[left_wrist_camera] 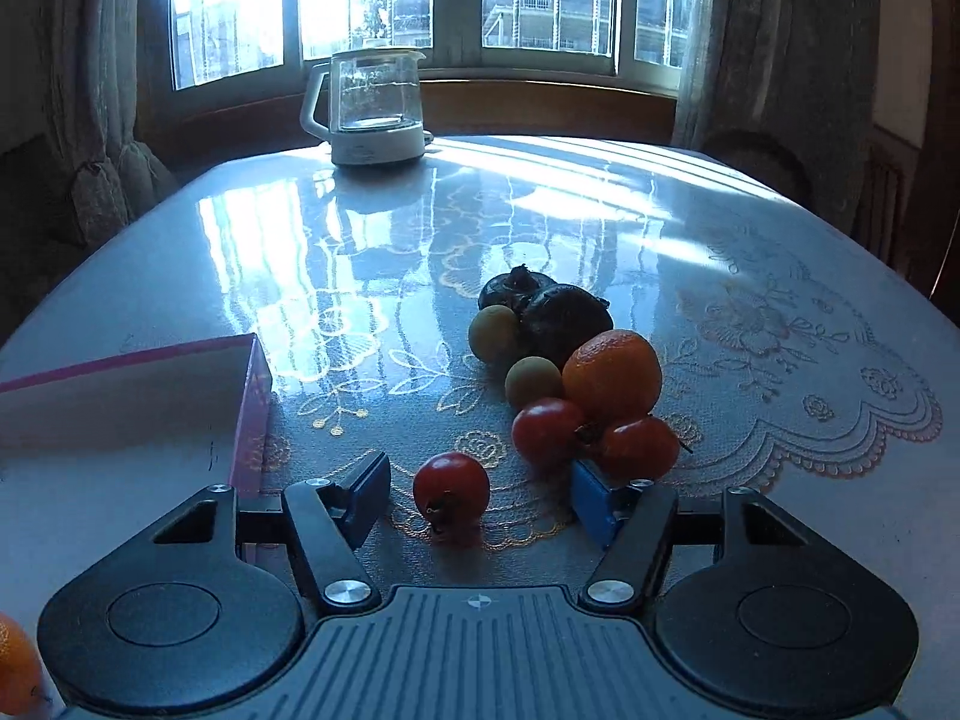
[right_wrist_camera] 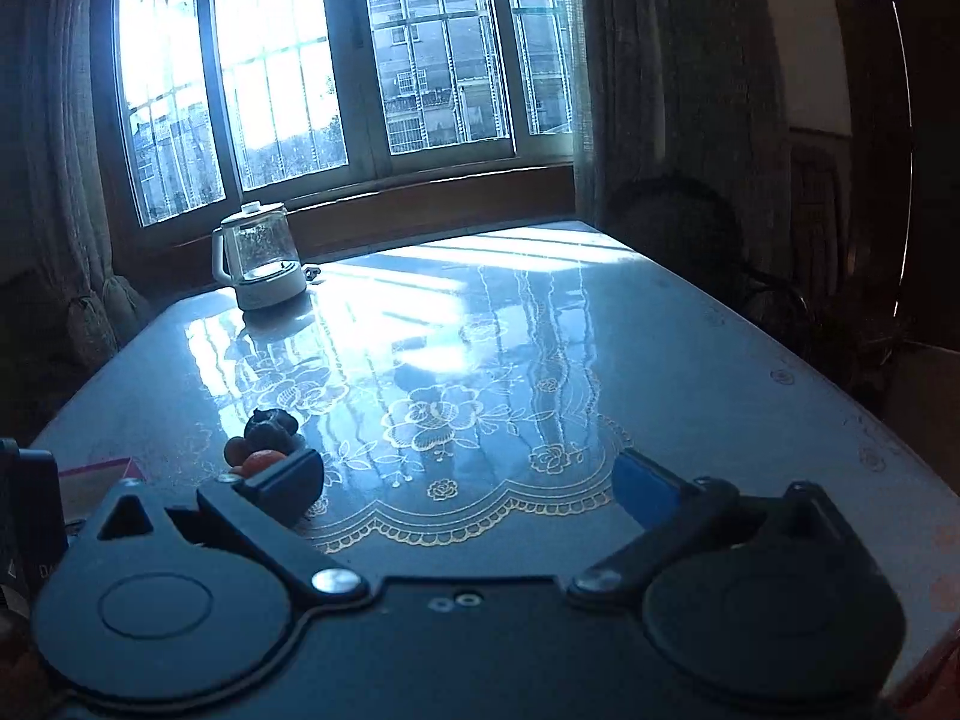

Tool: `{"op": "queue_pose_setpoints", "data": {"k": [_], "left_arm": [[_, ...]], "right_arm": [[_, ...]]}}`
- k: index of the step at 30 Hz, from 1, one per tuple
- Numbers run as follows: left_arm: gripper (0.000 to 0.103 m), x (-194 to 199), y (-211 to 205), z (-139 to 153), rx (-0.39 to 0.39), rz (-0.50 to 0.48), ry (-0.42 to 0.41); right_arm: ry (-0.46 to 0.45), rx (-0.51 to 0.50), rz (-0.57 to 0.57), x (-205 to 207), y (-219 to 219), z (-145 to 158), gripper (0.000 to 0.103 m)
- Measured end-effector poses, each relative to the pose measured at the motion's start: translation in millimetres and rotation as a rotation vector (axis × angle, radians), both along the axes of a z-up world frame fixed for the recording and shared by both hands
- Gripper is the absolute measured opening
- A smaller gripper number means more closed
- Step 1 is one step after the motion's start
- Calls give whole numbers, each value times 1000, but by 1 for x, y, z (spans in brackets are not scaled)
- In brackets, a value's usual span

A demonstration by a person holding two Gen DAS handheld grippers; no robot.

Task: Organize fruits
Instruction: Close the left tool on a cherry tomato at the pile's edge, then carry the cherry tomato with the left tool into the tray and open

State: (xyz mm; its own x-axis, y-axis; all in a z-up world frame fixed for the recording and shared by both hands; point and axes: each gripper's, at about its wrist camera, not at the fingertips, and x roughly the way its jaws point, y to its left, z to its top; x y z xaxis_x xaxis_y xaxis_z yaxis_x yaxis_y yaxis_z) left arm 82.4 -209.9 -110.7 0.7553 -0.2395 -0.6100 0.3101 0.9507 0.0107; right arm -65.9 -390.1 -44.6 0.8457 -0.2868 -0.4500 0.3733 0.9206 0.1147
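The left tongs [left_wrist_camera: 477, 495] stood spread around a tomato [left_wrist_camera: 451, 487], pads not touching it, on the worktop [left_wrist_camera: 600, 228]. More fruit [left_wrist_camera: 612, 375] lay at one o'clock, a box [left_wrist_camera: 252, 396] at ten. The right tongs [right_wrist_camera: 474, 480] were spread and empty over the worktop.

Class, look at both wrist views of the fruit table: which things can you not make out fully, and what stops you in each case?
- Box, left wrist view: cut off by the left edge; its contents do not show.
- Orange fruit, left wrist view: only a sliver at the bottom-left corner.
- Dark fruits, left wrist view: backlit, so their kind is unclear.
- Fruit pile, right wrist view: small, partly behind the right gripper finger.
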Motion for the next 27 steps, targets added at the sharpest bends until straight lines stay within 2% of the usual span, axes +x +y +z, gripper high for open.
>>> {"op": "queue_pose_setpoints", "data": {"k": [3, 5, 7, 15, 18, 20, 23, 27], "left_arm": [[54, -1, 2, -1, 1, -13, -4], [43, -2, 4, 0, -6, -6, 0], [25, -1, 7, 0, -14, 4, 1], [25, -3, 17, 4, -55, 7, 34], [25, -8, 32, 22, -69, 22, -8], [25, -8, 52, 37, -86, 56, -22], [25, -3, 88, 47, -59, 142, -36], [25, 15, 139, 37, -33, 260, 13]], "right_arm": [[1, 5, -19, -2, -2, -1, 103], [2, 13, -28, -2, -4, -2, 103], [0, 18, -35, -2, -6, -3, 103], [-12, 14, -35, 0, -2, -1, 103], [-15, 24, -28, 3, -1, 0, 103], [-15, 23, -16, 5, 3, 1, 103], [-19, 32, 19, 17, 12, 2, 103], [-6, 48, 77, 33, 32, -3, 103]]}}
